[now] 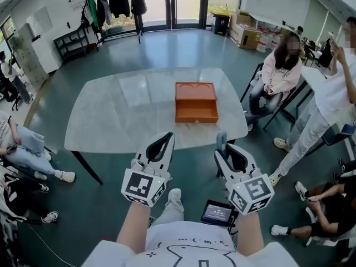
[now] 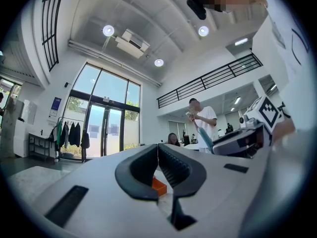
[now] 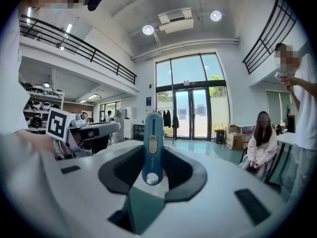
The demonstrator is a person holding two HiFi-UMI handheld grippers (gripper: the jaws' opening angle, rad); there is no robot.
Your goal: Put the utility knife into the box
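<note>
An orange box with an open compartment stands on the white marble table, right of its middle. Both grippers hover in front of the table's near edge, apart from the box. My right gripper is shut on a blue utility knife. In the right gripper view the knife stands upright between the jaws of the right gripper, its ringed end toward the camera. My left gripper is shut with nothing in it; in the left gripper view the tips of the left gripper meet, and a corner of the box shows below.
A seated person and a chair are at the table's right end, and a standing person is farther right. More people sit on the floor at left. A small screen hangs near my waist.
</note>
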